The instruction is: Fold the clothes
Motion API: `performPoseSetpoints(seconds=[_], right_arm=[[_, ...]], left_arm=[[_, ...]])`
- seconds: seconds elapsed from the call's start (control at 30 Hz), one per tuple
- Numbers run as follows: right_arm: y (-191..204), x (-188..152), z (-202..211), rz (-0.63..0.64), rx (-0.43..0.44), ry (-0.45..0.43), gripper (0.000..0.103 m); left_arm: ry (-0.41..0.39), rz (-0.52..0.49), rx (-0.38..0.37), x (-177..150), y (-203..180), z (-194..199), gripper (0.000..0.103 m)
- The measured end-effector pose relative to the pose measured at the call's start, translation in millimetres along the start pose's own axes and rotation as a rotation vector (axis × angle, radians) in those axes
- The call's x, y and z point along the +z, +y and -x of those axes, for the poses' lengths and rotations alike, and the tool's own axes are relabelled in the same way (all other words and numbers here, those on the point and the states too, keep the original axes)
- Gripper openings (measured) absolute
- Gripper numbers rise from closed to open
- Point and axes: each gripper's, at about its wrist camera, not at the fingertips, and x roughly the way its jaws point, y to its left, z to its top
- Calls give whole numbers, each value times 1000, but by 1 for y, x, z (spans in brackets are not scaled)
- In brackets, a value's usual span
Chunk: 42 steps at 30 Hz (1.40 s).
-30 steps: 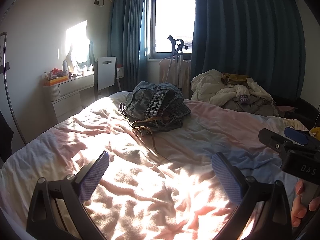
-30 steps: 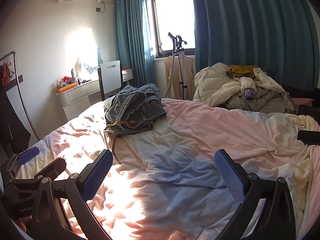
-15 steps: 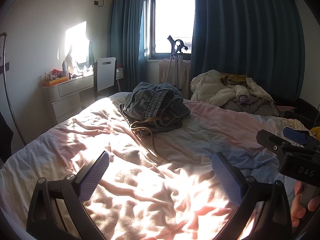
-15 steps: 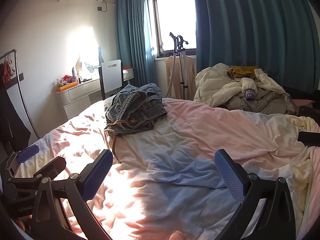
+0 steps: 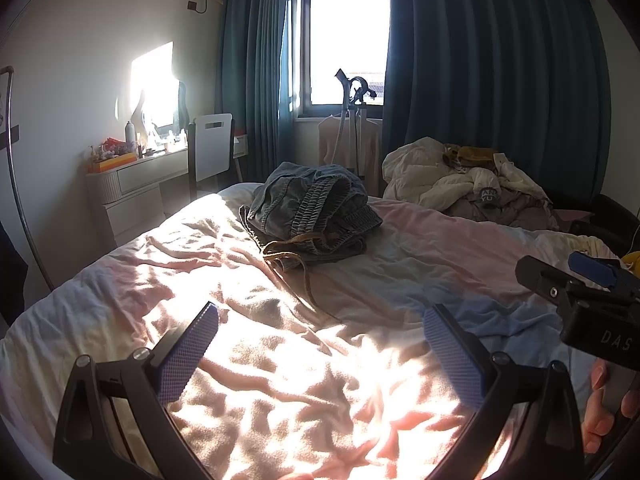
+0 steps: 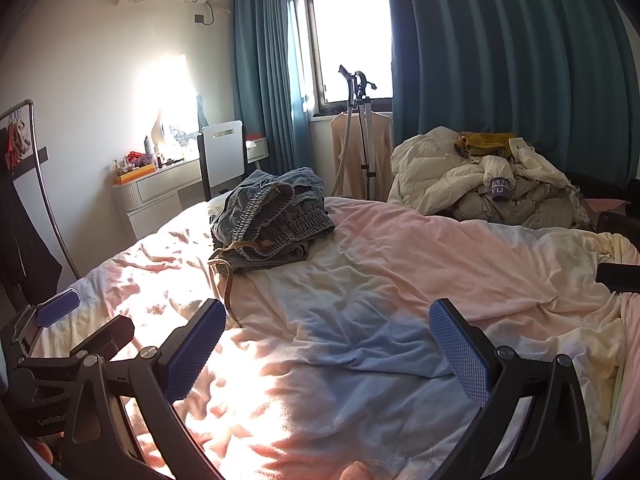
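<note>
Bed (image 5: 160,280): jeans (image 5: 312,216) well ahead of left gripper (image 5: 320,352) and right gripper (image 6: 328,348); both wide open, empty.

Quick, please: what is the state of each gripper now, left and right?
Left gripper: open, holding nothing, above the bed cover.
Right gripper: open, holding nothing.

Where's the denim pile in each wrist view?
Left wrist: denim pile sits on the bed, just above picture centre, tan strap trailing toward the camera.
Right wrist: denim pile sits left of centre, same far part of the bed.
Shared landmark: garment steamer stand at the window, behind the pile.
</note>
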Motion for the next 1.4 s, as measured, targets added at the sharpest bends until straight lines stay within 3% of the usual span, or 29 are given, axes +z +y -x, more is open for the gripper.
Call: performPoseSetpoints(seconds=[0.5, 0.9, 1.13, 1.4], right_arm=[[-2, -2, -1, -6, 8, -1, 103], [-9, -3, -6, -27, 0, 13, 103], [-19, -3, -14, -51, -17, 18, 103], [-30, -2, -28, -69, -21, 16, 103]], left_arm=[[9, -6, -16, -2, -3, -2, 103], [36, -11, -70, 1, -6, -13, 103], [69, -28, -74, 24, -15, -47, 103], [122, -5, -41, 66, -18, -130, 103]])
